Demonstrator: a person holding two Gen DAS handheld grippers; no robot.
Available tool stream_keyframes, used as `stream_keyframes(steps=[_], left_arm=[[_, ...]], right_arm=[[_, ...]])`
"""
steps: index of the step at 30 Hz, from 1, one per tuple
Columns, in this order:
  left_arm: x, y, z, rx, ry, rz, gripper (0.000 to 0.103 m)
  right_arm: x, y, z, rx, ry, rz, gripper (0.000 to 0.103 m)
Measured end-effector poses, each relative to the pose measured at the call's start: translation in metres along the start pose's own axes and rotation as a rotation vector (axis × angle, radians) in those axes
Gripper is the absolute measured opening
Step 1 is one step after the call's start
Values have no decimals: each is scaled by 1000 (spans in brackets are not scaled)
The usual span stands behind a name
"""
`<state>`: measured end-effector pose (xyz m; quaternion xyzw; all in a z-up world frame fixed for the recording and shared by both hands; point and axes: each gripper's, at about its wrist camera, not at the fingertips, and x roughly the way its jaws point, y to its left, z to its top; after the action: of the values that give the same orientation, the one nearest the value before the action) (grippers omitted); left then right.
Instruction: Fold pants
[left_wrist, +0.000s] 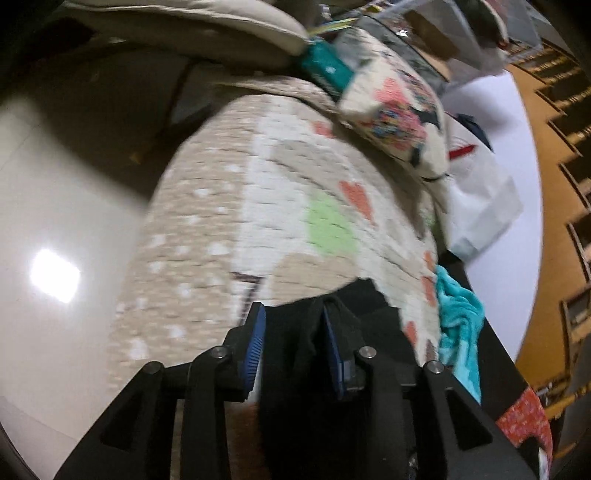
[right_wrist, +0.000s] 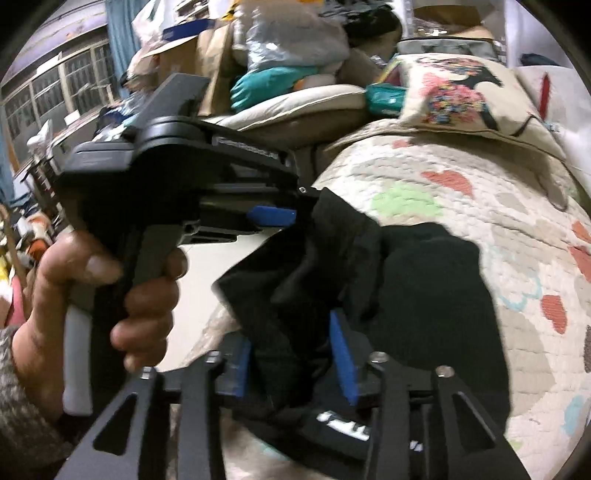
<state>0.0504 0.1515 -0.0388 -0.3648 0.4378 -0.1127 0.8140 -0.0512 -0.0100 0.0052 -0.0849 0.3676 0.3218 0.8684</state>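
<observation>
Black pants (right_wrist: 424, 288) lie bunched on a quilted bedspread (right_wrist: 461, 177) with hearts and green patches. My right gripper (right_wrist: 291, 332) stands open, its blue pads (right_wrist: 343, 350) wide apart and a loose fold of the pants between them. A hand (right_wrist: 147, 295) holds my left gripper (right_wrist: 299, 206) at the left, and a corner of the pants rises to its tip. In the left wrist view, black pants cloth (left_wrist: 295, 387) sits between the blue pads of my left gripper (left_wrist: 291, 314). It touches the right pad, and a narrow gap shows beside the left pad (left_wrist: 255, 339).
A patterned cushion (right_wrist: 454, 88) lies at the far end of the bedspread (left_wrist: 221, 221), with piled bags and clothes behind. A teal cloth (left_wrist: 458, 314) lies at the bed's right edge. Shiny pale floor (left_wrist: 55, 203) runs along the bed's left side.
</observation>
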Motion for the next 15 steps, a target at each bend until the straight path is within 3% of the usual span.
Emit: stream_keyframes(steps=[5, 7, 12, 15], left_arm=[[-3, 9, -4, -20, -30, 120, 39], [-6, 17, -5, -56, -28, 111, 44], [-20, 38, -11, -169, -41, 71, 45], [-44, 28, -14, -140, -157, 178, 46]], right_arm=[[5, 19, -6, -59, 15, 6, 71], [3, 19, -9, -66, 29, 21, 74], [-27, 10, -16, -65, 17, 17, 75], [-57, -5, -16, -41, -31, -3, 75]])
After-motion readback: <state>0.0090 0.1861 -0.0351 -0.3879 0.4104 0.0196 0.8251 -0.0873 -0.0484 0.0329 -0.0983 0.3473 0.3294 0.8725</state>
